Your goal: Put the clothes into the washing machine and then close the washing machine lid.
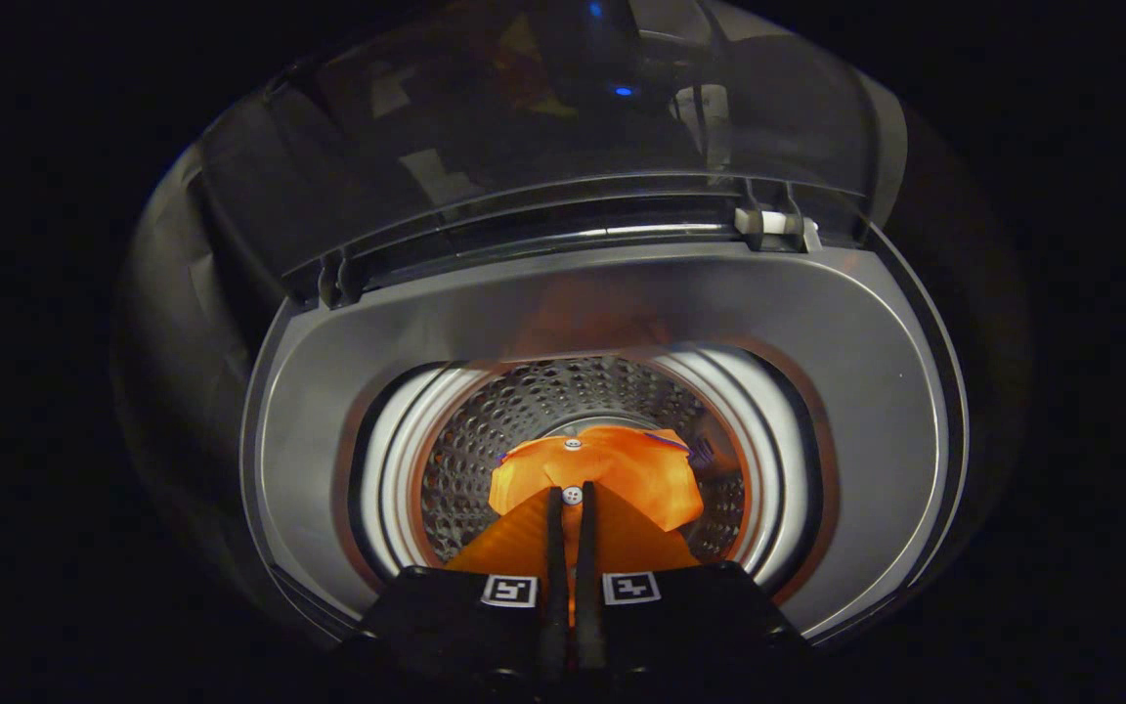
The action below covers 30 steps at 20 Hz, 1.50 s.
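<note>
I look down into a top-loading washing machine (846, 391) with a grey rim and a perforated steel drum (524, 411). An orange garment (636, 479) with small white buttons hangs inside the drum mouth. My gripper (571, 499) is shut on a fold of that garment, the fingers nearly together with cloth pinched between them, held over the drum opening. The garment spreads beyond the fingertips and drapes under them. The machine's clear lid (563, 137) stands raised behind the opening, hinged at the back.
A white hinge clip (768, 223) sits at the lid's back right. The grey rim rings the drum opening on all sides. Everything around the machine is dark.
</note>
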Each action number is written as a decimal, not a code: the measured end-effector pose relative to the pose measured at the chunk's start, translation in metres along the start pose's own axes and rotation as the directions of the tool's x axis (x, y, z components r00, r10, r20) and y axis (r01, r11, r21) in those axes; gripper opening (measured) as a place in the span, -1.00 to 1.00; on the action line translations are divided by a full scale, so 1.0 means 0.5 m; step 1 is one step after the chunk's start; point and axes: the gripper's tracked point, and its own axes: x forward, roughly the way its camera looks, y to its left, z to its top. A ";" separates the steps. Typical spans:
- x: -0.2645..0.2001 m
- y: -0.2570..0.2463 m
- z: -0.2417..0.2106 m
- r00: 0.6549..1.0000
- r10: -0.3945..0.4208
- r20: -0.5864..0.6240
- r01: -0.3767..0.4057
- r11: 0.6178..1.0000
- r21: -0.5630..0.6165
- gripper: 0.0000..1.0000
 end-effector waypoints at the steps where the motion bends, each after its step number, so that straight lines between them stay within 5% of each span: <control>1: -0.006 0.008 -0.001 1.000 0.018 -0.002 -0.018 1.000 0.007 -0.74; 7: -0.040 -0.003 0.013 1.000 0.015 0.025 -0.016 1.000 0.001 -0.27; 20: -0.315 0.060 0.121 0.978 0.086 0.189 -0.074 0.995 -0.072 -0.15; 30: -0.396 0.062 0.175 0.963 0.084 0.256 -0.067 0.995 -0.072 0.62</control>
